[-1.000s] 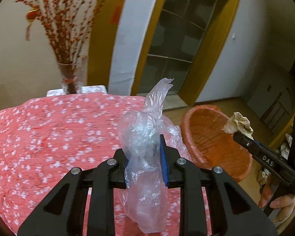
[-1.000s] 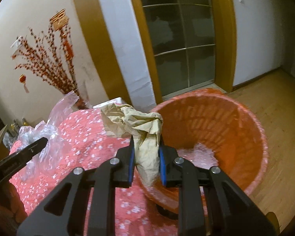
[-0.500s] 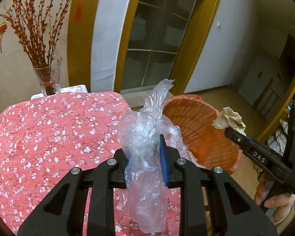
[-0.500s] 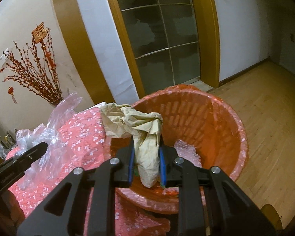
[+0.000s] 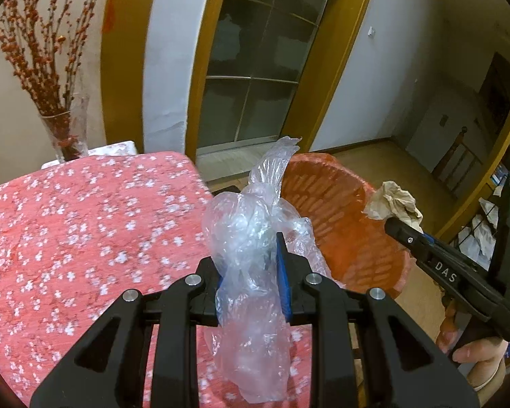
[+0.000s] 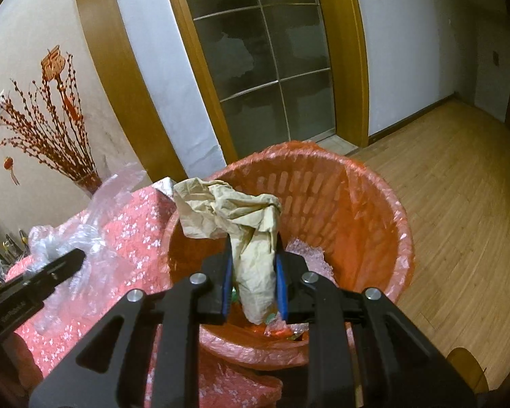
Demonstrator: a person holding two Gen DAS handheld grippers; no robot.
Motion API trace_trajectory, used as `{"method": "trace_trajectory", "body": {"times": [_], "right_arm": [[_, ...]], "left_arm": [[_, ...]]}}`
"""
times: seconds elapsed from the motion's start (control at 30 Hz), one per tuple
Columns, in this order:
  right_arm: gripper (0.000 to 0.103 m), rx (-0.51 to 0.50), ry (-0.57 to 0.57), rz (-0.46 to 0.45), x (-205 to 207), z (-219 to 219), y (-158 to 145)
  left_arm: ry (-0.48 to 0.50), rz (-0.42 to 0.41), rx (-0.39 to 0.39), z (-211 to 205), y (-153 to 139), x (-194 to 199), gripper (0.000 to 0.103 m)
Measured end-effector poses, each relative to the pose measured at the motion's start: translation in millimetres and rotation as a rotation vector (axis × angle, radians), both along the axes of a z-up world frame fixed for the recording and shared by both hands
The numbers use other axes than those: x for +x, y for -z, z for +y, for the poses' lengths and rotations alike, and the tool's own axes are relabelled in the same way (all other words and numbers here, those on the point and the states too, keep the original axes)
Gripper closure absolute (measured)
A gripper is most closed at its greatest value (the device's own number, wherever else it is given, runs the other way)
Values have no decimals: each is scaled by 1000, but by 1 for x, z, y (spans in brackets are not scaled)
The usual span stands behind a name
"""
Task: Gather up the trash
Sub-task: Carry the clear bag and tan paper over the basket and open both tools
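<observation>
Right tongs (image 6: 253, 284) clamped on crumpled paper (image 6: 234, 217) above orange bin (image 6: 374, 210), left tongs (image 5: 251, 282) gripping plastic bag (image 5: 251, 238) at floral tabletop (image 5: 85, 224) edge.

Pale walls (image 6: 408, 68), a wood-framed glass door (image 6: 265, 68), wooden floor (image 6: 459, 187), dim light.

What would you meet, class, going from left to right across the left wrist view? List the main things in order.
Vase of red branches → flowered red tablecloth → clear plastic bag in the left tongs → orange basket → crumpled paper in the right tongs.
</observation>
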State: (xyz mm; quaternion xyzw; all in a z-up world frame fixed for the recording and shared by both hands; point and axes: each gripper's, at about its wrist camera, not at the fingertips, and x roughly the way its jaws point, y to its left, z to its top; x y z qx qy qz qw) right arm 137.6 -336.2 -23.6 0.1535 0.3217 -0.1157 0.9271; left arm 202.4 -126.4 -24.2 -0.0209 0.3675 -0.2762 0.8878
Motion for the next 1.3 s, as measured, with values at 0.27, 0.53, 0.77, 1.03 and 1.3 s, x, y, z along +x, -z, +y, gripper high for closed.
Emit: {"method": "trace_trajectory", "body": {"times": [0.27, 0.53, 0.77, 1.03, 1.3], "right_arm": [[82, 33, 49, -87, -12, -31, -32], [80, 102, 81, -115, -14, -60, -39], [64, 146, 73, -105, -2, -67, -33], [59, 168, 71, -83, -2, -62, -25], [43, 107, 87, -111, -20, -46, -34]], "left_arm": [[74, -7, -33, -41, -13, 2, 79], [122, 15, -38, -75, -8, 8, 78], [113, 63, -26, -85, 7, 15, 61], [82, 85, -25, -72, 14, 17, 49], [3, 21, -38, -31, -2, -1, 32]]}}
